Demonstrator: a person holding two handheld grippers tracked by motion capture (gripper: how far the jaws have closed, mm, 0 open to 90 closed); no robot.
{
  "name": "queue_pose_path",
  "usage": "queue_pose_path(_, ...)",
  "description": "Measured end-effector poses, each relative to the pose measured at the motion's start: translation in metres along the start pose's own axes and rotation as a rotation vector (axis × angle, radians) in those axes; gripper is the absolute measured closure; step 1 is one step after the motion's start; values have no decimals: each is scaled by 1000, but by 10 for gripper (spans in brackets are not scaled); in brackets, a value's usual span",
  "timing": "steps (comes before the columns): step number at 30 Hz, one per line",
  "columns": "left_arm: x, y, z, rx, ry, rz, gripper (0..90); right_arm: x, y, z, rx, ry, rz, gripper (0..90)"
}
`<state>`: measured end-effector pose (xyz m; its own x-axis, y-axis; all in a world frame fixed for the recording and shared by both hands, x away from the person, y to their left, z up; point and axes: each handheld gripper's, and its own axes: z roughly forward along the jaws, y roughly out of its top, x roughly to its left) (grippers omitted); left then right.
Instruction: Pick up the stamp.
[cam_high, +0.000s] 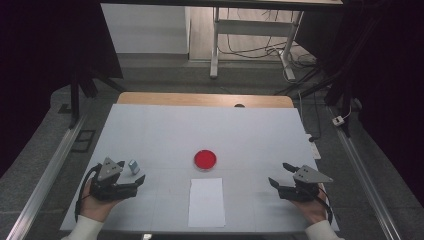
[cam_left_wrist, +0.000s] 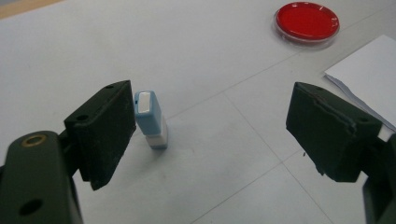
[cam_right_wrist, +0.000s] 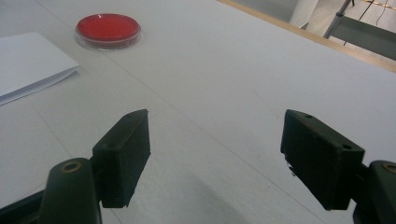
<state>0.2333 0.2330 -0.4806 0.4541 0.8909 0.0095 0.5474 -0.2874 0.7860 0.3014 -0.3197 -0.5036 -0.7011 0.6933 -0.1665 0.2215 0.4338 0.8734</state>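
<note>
A small light-blue stamp-like block (cam_left_wrist: 150, 119) stands upright on the white table; in the high view the block (cam_high: 133, 166) sits at the front left. My left gripper (cam_high: 131, 176) is open, its jaws wide, and the block stands just beside the left jaw's tip in the left gripper view, apart from the right jaw. A round red dish (cam_high: 205, 160) lies mid-table, also the dish (cam_left_wrist: 307, 21) and the dish (cam_right_wrist: 108, 29). A white paper sheet (cam_high: 206, 201) lies in front of it. My right gripper (cam_high: 282, 175) is open at the front right, nothing between its jaws.
The white table (cam_high: 250, 135) has a wooden far edge (cam_high: 205, 99). Beyond it stand a table frame (cam_high: 250, 40) and floor cables. Dark curtains flank both sides. A metal rail (cam_high: 45, 175) runs along the left.
</note>
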Motion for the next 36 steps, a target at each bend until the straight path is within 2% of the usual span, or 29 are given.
queue_pose_path(3, 2, 9, 3, 32, 4, -3, 160, 0, 0, 0, 3, -2, 0, 237)
queue_pose_path(10, 6, 23, 11, 61, 15, 13, 161, 1, 0, 1, 1, 7, -1, 238)
queue_pose_path(13, 14, 29, 20, 83, 34, 8, 165, 1, 0, 1, 10, 5, -5, 238)
queue_pose_path(17, 21, 28, 28, 102, 51, 1, 172, 1, -1, 2, 9, 5, -1, 238)
queue_pose_path(25, 32, 19, 36, 120, 46, -18, 198, 2, -4, 0, 22, 12, 0, 238)
queue_pose_path(34, 34, 15, 44, 119, 54, -6, 249, 3, -6, -1, 28, 9, 4, 240)
queue_pose_path(36, 35, 13, 45, 115, 58, -9, 288, 3, -6, -1, 28, 9, 4, 241)
